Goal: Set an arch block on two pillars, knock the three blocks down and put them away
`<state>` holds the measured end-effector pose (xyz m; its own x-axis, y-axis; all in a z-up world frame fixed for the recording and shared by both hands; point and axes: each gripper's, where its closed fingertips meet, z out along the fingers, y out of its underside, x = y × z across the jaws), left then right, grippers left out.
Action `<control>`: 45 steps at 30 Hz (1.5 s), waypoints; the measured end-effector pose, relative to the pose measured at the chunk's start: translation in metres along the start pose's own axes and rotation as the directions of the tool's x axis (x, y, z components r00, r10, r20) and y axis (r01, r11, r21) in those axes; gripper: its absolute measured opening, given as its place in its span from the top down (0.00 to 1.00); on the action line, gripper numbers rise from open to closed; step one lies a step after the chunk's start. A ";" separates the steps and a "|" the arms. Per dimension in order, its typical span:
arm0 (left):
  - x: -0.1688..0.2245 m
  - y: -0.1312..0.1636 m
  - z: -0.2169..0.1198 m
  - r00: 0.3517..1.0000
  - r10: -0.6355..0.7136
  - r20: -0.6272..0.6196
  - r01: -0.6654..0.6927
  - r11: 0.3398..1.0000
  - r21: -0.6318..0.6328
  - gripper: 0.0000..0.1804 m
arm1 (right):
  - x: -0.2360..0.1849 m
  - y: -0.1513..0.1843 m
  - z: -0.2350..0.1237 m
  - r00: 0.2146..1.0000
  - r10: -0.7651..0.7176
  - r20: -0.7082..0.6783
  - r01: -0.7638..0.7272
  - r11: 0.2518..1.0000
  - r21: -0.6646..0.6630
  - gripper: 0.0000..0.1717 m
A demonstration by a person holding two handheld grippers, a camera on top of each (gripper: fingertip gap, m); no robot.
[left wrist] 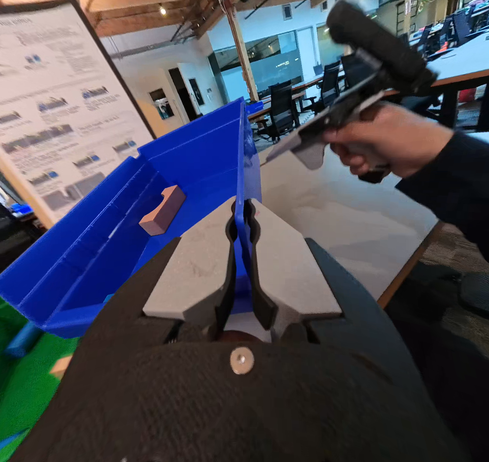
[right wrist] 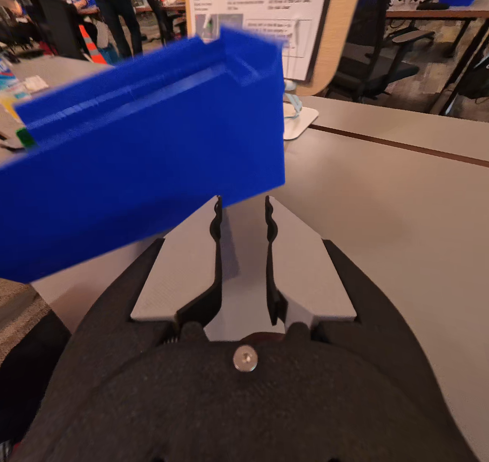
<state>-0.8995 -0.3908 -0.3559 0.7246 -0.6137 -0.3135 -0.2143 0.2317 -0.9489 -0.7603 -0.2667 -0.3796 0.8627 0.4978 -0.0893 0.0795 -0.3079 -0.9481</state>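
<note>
Fingers [left wrist: 211,242] of the left gripper [left wrist: 242,211] clamp the tilted blue bin's wall [left wrist: 239,158], arch block [left wrist: 162,211] inside, while the right gripper's [right wrist: 242,203] stand apart and empty above the surface [right wrist: 370,211]; putting away seems underway, and next likely needs the bin set down level.

The arch block [left wrist: 162,209] is located inside the bin [left wrist: 201,163]. The bin is positioned tilted above the table [right wrist: 370,211], left of its right edge.
</note>
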 end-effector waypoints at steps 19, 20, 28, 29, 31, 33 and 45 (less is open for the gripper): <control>0.075 0.066 0.065 0.968 -0.212 -0.132 0.195 0.972 -0.131 0.92 | -0.057 0.067 0.027 0.960 -0.185 0.212 0.243 0.923 -0.297 0.79; 0.071 0.066 0.062 0.967 -0.215 -0.137 0.196 0.970 -0.142 0.90 | -0.057 0.067 0.027 0.961 -0.176 0.213 0.236 0.925 -0.298 0.80; 0.017 0.076 0.041 0.991 -0.128 -0.043 0.118 0.976 -0.181 0.83 | -0.016 0.074 0.024 0.969 -0.240 0.053 0.242 0.900 -0.362 0.85; 0.008 0.082 0.039 0.993 -0.110 -0.031 0.101 0.974 -0.203 0.83 | -0.016 0.074 0.023 0.972 -0.228 0.054 0.232 0.904 -0.358 0.85; -0.010 0.097 0.036 0.996 -0.090 -0.007 0.085 0.961 -0.265 0.80 | -0.017 0.071 0.022 0.978 -0.201 0.054 0.207 0.912 -0.355 0.83; -0.023 0.111 0.033 0.993 -0.116 -0.008 0.107 0.941 -0.320 0.79 | -0.028 0.064 0.018 0.976 -0.202 0.079 0.216 0.919 -0.331 0.81; 0.026 0.142 0.052 0.899 -0.386 -0.207 0.252 0.842 -0.476 1.00 | -0.131 0.060 0.008 0.890 -0.362 0.279 0.437 0.851 -0.291 0.78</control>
<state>-0.8770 -0.3351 -0.4967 0.5986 -0.7974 0.0766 -0.3100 -0.3188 -0.8957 -0.8722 -0.3441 -0.4276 0.5994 0.7803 0.1785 0.5905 -0.2806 -0.7567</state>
